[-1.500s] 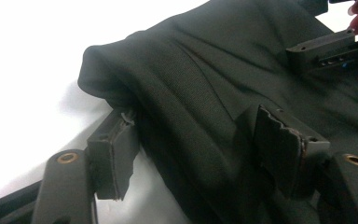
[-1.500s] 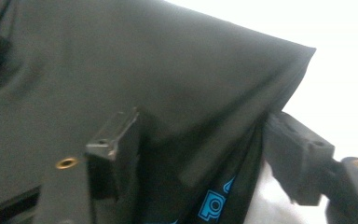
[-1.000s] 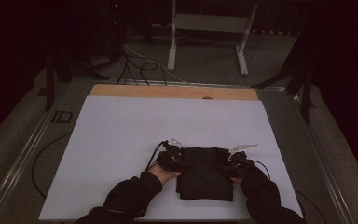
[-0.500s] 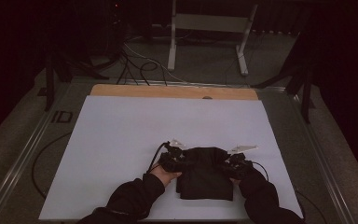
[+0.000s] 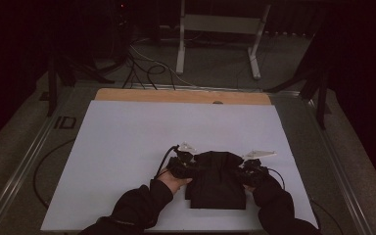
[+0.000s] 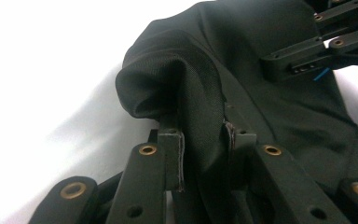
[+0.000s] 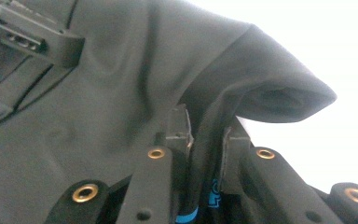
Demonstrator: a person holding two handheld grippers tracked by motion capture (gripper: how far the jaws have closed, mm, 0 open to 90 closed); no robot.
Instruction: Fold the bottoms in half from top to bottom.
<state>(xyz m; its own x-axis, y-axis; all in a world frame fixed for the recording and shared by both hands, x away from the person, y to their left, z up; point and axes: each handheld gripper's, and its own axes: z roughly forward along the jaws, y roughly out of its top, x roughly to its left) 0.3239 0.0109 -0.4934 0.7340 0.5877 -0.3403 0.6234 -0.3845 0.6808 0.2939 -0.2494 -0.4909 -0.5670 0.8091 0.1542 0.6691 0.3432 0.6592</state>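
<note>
A black folded garment [image 5: 218, 183] lies on the white table sheet [image 5: 127, 147], near the front edge. My left gripper [image 5: 192, 166] is at its far left corner and my right gripper [image 5: 242, 171] at its far right corner. In the left gripper view the jaws [image 6: 203, 135] have just been closing and pinch a raised fold of the black cloth [image 6: 270, 107]. In the right gripper view the jaws [image 7: 207, 130] have just been closing too and clamp a fold of the cloth [image 7: 112, 102]. The cloth humps up between the two grippers.
A wooden strip [image 5: 176, 95] runs along the table's far edge. Behind it, on the floor, stand a metal frame [image 5: 215, 29] and loose cables [image 5: 142, 63]. Metal rails [image 5: 24, 161] border the table's sides. The person's dark sleeves [image 5: 137, 205] come in from the bottom.
Both pairs of jaws have closed on the garment's far corners. The far edge, flat a second ago, now bunches up between them. The hands have hardly moved.
</note>
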